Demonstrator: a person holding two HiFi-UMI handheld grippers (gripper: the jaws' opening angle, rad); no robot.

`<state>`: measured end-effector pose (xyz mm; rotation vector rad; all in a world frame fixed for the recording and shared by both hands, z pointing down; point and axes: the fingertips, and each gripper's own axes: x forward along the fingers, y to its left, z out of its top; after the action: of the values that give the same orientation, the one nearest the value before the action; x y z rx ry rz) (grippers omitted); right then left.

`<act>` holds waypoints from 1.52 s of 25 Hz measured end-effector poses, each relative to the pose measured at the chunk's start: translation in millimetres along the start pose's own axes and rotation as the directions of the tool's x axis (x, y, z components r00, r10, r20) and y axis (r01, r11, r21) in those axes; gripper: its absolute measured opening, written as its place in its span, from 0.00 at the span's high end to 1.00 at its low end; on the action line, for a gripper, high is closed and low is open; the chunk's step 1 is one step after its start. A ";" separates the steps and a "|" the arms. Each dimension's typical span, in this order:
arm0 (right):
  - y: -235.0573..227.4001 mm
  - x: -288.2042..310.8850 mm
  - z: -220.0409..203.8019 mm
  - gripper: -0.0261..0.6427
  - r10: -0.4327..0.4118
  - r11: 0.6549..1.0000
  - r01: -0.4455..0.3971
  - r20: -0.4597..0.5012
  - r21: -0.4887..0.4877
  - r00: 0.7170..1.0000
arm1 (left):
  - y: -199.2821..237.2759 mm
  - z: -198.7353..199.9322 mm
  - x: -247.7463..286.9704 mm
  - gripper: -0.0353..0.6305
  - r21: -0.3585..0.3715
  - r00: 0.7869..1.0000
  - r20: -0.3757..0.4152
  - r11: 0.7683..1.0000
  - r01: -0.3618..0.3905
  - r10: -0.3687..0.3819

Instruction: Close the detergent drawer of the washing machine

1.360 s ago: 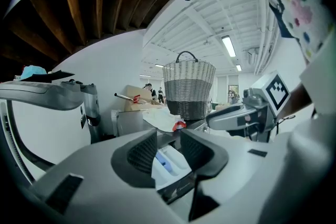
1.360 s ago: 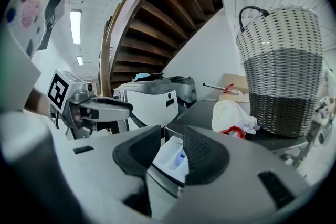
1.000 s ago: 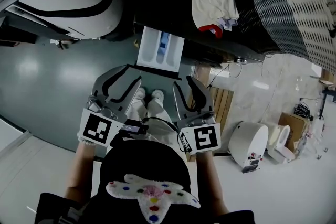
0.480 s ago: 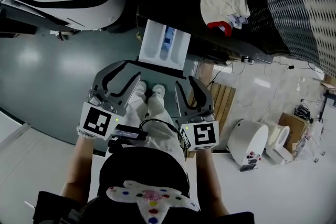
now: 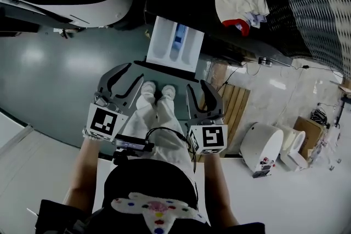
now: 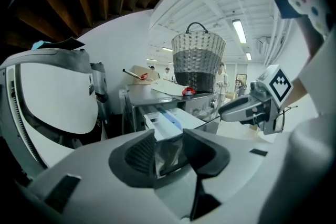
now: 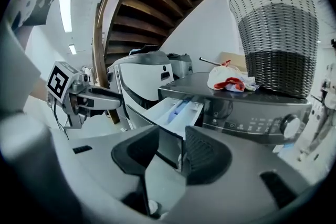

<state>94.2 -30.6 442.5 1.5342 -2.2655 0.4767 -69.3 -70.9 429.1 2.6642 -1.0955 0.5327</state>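
While the white plastic detergent drawer [image 5: 174, 47] juts ahead | left tongs [image 5: 136, 74], right tongs [image 5: 196, 86] just opening wide, empty | we should press its front squarely.

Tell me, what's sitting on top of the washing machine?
A crumpled white cloth with a red bit, and a big woven basket. What's inside the basket is hidden.
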 end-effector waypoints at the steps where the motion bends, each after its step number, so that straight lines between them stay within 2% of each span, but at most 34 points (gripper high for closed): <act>1: -0.8 1.1 -2.5 0.75 -0.004 1.000 0.004 -0.002 0.002 1.000 | 1.8 -5.2 1.2 0.70 -0.004 1.000 -0.010 1.000 -0.009 0.009; 10: -6.9 8.2 -32.7 0.75 -0.024 1.000 0.025 -0.048 0.019 0.999 | 12.5 -44.9 15.9 0.70 -0.019 0.997 -0.066 0.999 -0.047 0.045; 19: -3.2 21.0 -59.7 0.75 -0.023 0.999 0.026 -0.085 0.036 0.996 | 23.7 -71.6 27.9 0.70 -0.005 0.992 -0.108 0.998 -0.057 0.057; 32: -7.0 28.5 -64.7 0.75 -0.057 0.997 0.060 -0.080 0.038 0.995 | 21.9 -75.8 36.5 0.70 -0.008 0.993 -0.108 0.999 -0.050 0.049; 38: -9.2 29.2 -63.5 0.80 -0.085 0.995 0.089 -0.077 0.048 0.993 | 17.1 -75.1 37.9 0.76 0.010 0.993 -0.114 0.999 -0.036 0.037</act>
<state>99.5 -27.8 512.8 1.6044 -2.1360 0.5617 -75.1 -82.5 514.0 2.5889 -1.1130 0.6879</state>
